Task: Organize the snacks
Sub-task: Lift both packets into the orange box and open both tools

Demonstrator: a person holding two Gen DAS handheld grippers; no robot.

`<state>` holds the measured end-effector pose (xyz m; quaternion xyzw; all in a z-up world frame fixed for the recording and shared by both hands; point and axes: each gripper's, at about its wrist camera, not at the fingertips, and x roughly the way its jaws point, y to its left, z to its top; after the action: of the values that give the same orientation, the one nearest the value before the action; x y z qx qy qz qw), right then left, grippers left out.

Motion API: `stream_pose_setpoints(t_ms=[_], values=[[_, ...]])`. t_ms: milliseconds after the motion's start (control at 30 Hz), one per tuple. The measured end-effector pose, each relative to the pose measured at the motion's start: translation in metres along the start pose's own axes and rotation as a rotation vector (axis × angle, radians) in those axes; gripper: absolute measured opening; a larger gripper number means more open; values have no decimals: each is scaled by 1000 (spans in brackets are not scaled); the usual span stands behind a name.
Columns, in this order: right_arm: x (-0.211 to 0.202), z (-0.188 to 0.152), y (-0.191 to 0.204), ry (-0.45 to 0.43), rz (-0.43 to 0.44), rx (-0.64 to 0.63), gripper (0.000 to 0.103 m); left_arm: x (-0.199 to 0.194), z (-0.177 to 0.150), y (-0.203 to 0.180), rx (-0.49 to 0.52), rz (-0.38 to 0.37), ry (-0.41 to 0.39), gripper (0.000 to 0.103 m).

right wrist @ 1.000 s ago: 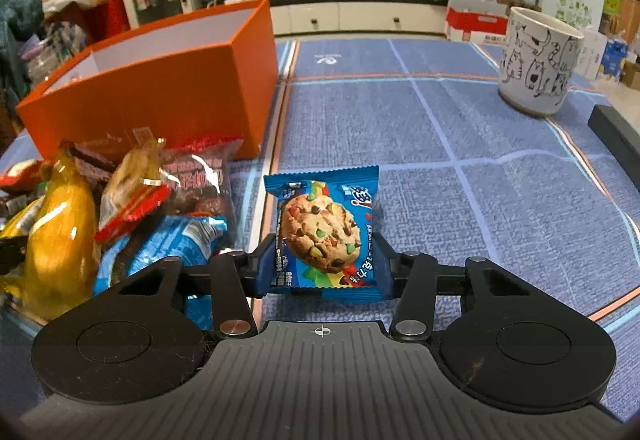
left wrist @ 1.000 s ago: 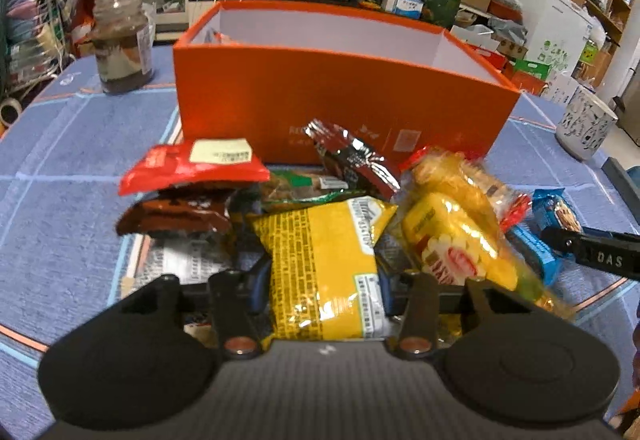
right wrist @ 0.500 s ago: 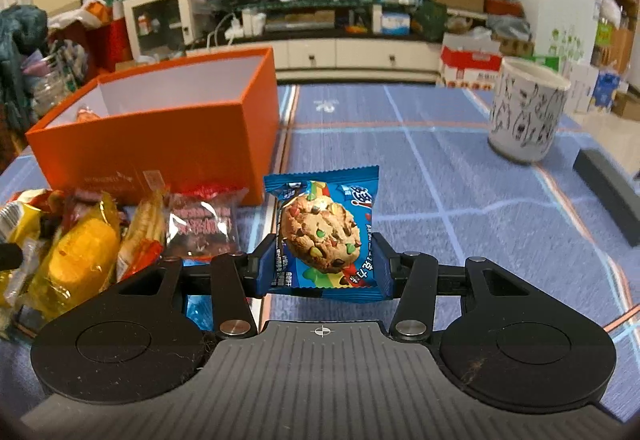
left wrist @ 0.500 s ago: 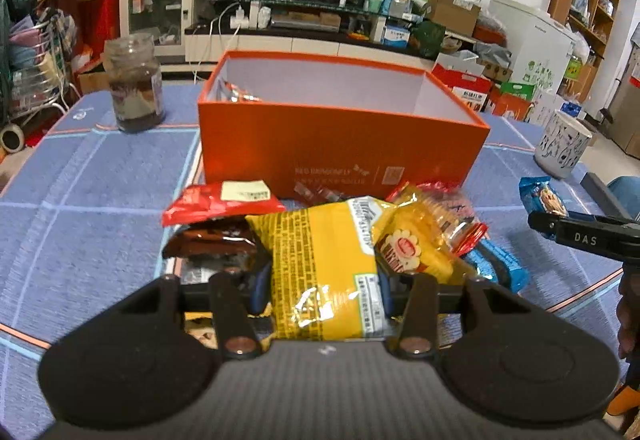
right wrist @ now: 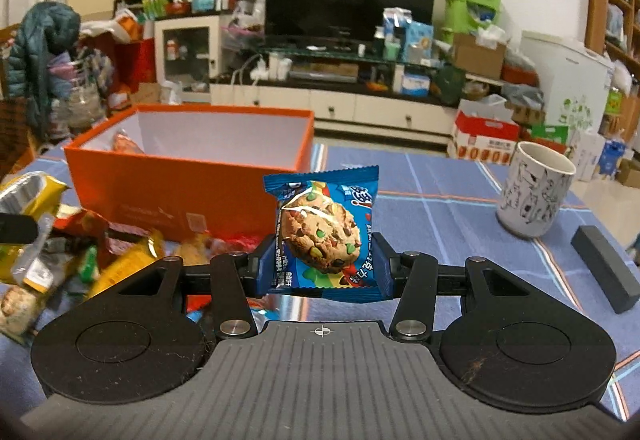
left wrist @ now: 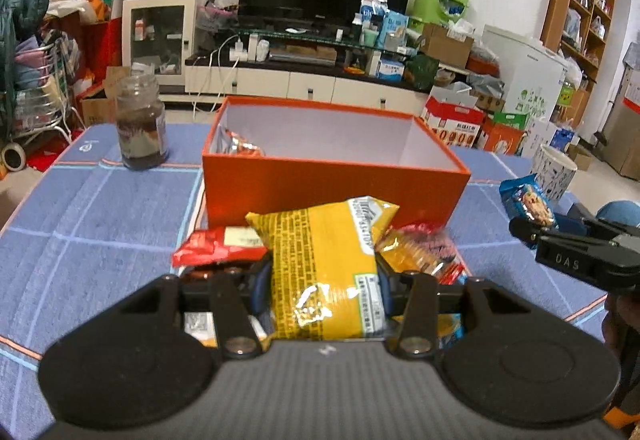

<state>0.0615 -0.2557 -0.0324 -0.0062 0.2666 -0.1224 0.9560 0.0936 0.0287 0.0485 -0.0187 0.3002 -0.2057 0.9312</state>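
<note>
Straight ahead of both grippers sits the open orange box (left wrist: 336, 180). Left gripper (left wrist: 322, 280) is clamped on the yellow snack pack (left wrist: 324, 264) and looks nearer; right gripper (right wrist: 326, 260) grips the blue cookie packet (right wrist: 324, 236), box up-left of it.

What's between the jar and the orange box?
Nothing: only bare blue tablecloth lies between the jar and the orange box, as the left wrist view shows.

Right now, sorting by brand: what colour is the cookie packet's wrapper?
Blue cookie packet, clearest in the right wrist view.
</note>
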Motion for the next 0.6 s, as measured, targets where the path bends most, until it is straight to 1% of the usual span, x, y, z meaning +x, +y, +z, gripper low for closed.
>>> stream_pose_setpoints(t_ms=[67,167,300,367,467,533,600], values=[[-3,8,0,-12,20,12,35,1,8,0,-2,8,-15,46],[-4,24,2,-37,55,24,35,9,30,2,-17,4,-47,46],[6,50,8,-57,102,6,35,32,66,4,-3,12,-74,46],[21,65,15,-63,110,-24,35,51,86,4,5,19,-75,46],[54,87,20,-17,148,9,35,84,110,4,14,32,-48,46],[81,100,25,17,162,20,35,109,121,5,35,61,-26,47],[106,110,31,56,164,9,37,128,125,7,58,74,-2,52]])
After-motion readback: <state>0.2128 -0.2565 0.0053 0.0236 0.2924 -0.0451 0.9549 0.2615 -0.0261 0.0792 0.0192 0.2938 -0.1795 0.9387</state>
